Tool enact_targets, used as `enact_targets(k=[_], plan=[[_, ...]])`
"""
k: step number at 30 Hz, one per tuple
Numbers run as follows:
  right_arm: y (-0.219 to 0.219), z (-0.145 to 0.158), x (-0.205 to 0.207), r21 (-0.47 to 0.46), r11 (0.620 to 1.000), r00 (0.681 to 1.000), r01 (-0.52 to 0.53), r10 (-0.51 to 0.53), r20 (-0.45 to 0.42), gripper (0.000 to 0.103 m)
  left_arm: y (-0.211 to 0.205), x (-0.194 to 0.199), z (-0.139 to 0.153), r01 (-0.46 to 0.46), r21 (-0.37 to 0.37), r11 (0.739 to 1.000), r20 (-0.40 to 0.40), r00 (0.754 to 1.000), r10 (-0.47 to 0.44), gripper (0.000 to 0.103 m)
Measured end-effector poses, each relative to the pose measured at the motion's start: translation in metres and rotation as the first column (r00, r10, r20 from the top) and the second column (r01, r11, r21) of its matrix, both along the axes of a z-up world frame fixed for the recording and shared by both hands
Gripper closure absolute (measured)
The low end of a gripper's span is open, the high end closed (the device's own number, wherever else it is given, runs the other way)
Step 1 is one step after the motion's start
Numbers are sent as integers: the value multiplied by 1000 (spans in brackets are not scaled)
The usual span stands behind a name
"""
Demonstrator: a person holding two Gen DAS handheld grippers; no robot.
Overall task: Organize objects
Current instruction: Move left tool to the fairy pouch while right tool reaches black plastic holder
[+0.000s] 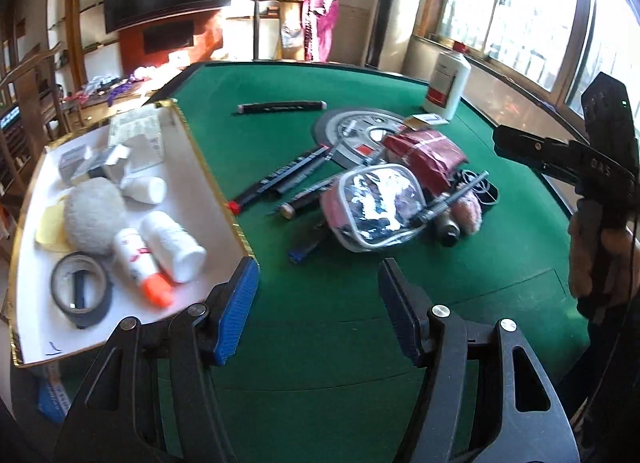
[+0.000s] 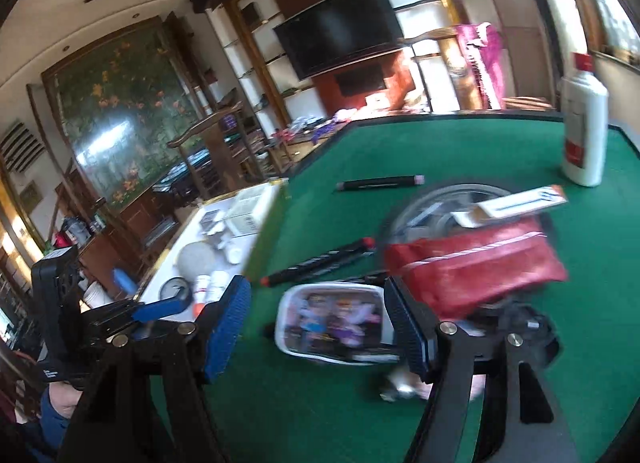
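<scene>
Two grippers hang over a green table [image 1: 340, 303], both w/ jaws apart and nothing between the pads. Left gripper [image 1: 318, 311] sits above bare felt just right of the tray [image 1: 208, 167], its left pad close to the tray's gold-edged near corner. Right gripper [image 2: 316, 327] is over the clear pouch [image 2: 336, 323], not touching it as far as the blur lets me tell.

Tray (white inside, at the table's left edge) already holds a tape roll [image 1: 82, 289], two white bottles [image 1: 172, 245], one w/ an orange cap, a grey fuzzy ball [image 1: 94, 215] and small boxes [image 1: 136, 139] at the back.

Still loose mid-table: the pouch, a red bag [image 1: 424, 155] behind it lying on a round grey disc [image 1: 352, 129], long black pens [image 1: 280, 179] between pile and tray, a pink fuzzy thing [image 1: 470, 213] at the pile's right. One black marker [image 1: 280, 107] lies alone farther back; a tall white bottle [image 1: 446, 81] stands near the far right edge.

Open felt in front of the pile, toward the near edge, and across the far side. The strip between pile and tray is crossed by the pens.
</scene>
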State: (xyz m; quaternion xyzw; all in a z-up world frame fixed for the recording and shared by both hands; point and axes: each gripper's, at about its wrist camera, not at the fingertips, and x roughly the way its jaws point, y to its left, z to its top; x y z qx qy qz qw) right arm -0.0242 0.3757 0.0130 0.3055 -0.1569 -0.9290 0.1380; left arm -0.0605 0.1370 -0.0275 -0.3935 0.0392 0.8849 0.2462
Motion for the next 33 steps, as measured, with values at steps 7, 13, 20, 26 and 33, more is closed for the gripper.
enact_targets(k=[7,13,20,26,33], plan=[[76,-34,2,3,993,980,115,-114,162,33,45,3,-7,67,-23,997,23,998,-67,40],[67,-45,0,107,992,978,67,-87,188,33,59,-1,-15,85,-32,996,56,995,-83,40],[54,-67,-13,206,977,964,50,-101,247,32,63,-4,-22,110,-26,994,73,991,-108,40],[48,-78,-34,321,945,952,66,-156,263,31,59,-4,-22,107,-26,994,69,992,-105,40],[47,-81,-22,460,888,962,28,-149,228,38,56,-16,-6,100,-33,994,32,995,-99,40]])
